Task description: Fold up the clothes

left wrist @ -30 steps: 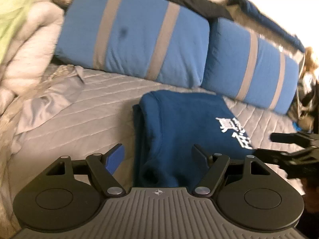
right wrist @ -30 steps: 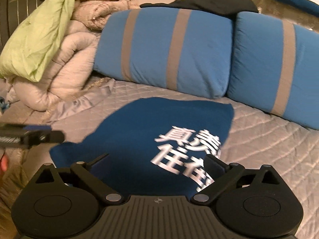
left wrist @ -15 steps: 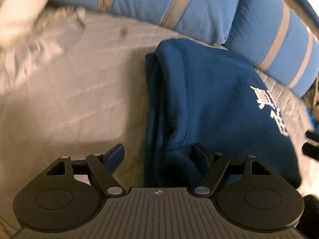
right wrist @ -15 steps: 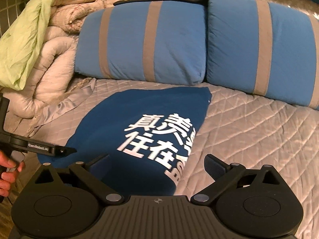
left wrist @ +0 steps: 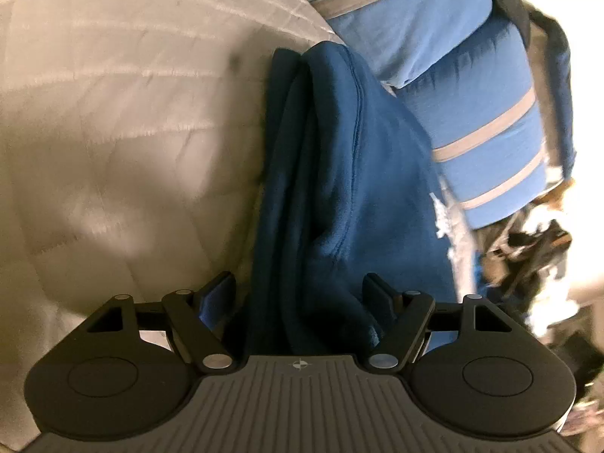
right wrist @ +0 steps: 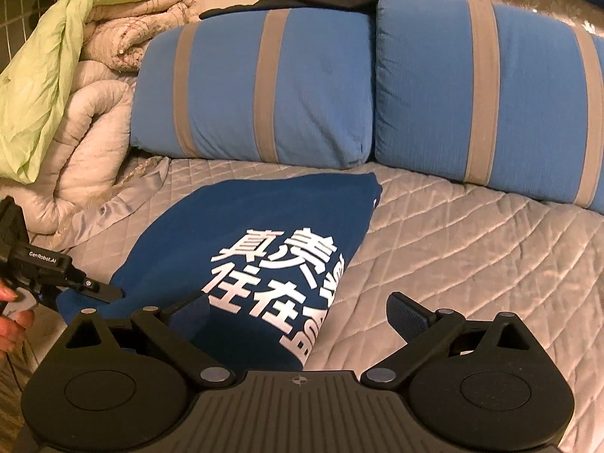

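Left wrist view: the bed [left wrist: 113, 132], covered by a grey quilted spread, is shown filling the left half of the frame, with two blue striped pillows [left wrist: 472, 87] at the upper right. A dark blue garment [left wrist: 339, 188] is seen lying on the bed, already folded into a long, narrow bundle whose long axis runs straight away from the camera toward the pillows. Its stacked left edge is presented as several layers. The near end of that edge is framed by the left tool [left wrist: 300, 298], whose jaws are closing slightly but stand well apart, with the fabric between them and no pad seen pressing on it.

Right wrist view: the same garment [right wrist: 245, 234] is shown from its other side, white printed characters uppermost, lying on the bed [right wrist: 472, 249] in front of the pillows [right wrist: 264, 90]. A pile of rolled quilts [right wrist: 75, 94] is seen at the far left. The right tool [right wrist: 298, 317] is held with its jaws wide apart, astride the garment's near right corner; one pad sits over the fabric and the other over bare quilt. The left tool [right wrist: 75, 287] is visible at the garment's opposite near corner, held by a hand [right wrist: 11, 317].

Both near corners are judged equally reachable, one per tool; the next fold would probably be carried along the long axis, toward the pillows.
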A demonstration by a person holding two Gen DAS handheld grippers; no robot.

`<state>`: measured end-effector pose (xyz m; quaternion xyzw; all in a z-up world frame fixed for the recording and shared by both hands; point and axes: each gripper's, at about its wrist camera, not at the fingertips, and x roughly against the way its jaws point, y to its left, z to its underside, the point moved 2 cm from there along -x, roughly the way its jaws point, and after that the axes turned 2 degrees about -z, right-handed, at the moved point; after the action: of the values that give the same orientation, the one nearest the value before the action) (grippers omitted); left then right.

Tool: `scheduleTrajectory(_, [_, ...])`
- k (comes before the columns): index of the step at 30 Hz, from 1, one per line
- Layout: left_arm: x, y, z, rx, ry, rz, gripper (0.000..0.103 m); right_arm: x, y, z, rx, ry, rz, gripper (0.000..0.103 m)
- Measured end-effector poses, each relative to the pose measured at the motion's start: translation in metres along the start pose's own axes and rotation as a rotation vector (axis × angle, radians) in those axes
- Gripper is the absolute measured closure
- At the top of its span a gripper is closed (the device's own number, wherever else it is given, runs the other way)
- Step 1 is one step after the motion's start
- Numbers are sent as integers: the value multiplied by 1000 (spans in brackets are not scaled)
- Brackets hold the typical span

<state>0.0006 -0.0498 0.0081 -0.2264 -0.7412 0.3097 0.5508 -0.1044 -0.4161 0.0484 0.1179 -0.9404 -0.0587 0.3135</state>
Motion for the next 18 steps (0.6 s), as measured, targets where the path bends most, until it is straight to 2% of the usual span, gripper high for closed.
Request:
scheduleTrajectory(4, [-6,7,-2,58,30,77,31,-2,-8,-5,-9,1,-9,3])
scheduleTrajectory(5, [-8,8,-3,69,37,90,35,-3,-10,-7,-15,4,-13,3])
scheduleTrajectory(6, [-11,9,-4,79,46,91,55,-5,-13,-9,-23,7,-19,3])
scheduleTrajectory(7, [-15,11,-5,94,54,93,61,-7,-15,-11,-31,10,-25,3])
scheduleTrajectory(9, [-20,16,-6,119,63,107,67,-11,-19,-15,-47,16,-37,3])
scheduleTrajectory(18, [-15,14,1,55,1,111,70,-48,-46,-42,-200,55,-135,4])
